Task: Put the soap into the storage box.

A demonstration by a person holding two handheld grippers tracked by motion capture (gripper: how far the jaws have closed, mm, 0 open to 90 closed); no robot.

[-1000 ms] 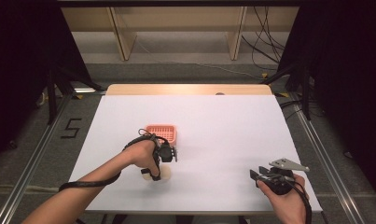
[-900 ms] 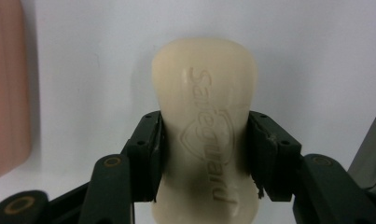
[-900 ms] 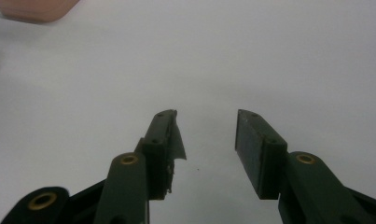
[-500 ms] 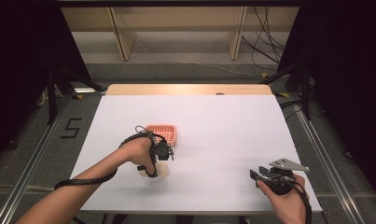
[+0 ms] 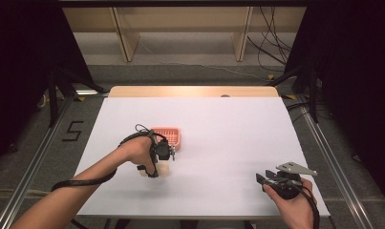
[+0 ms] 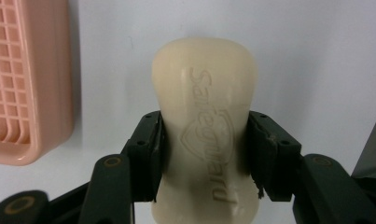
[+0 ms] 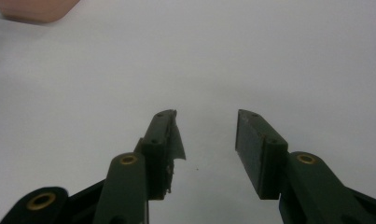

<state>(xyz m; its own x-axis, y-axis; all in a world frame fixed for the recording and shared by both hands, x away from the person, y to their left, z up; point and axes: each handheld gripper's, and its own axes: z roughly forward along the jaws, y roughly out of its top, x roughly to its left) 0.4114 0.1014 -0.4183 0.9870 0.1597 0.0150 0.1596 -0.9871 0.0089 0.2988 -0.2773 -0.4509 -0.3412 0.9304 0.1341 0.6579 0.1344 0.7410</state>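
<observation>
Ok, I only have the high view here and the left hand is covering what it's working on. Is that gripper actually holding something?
Observer: Yes. In the left gripper view the left gripper has both jaws pressed against the sides of a cream soap bar.
Operator: Any marking on it?
Observer: A brand word and a shield are embossed on its top face.
Operator: Where's the pink basket relative to the bar?
Observer: In that view the pink basket lies beside the bar, apart from it, with bare table between.
Operator: And the right gripper?
Observer: The right gripper has its jaws apart over bare white table, nothing between them.
</observation>
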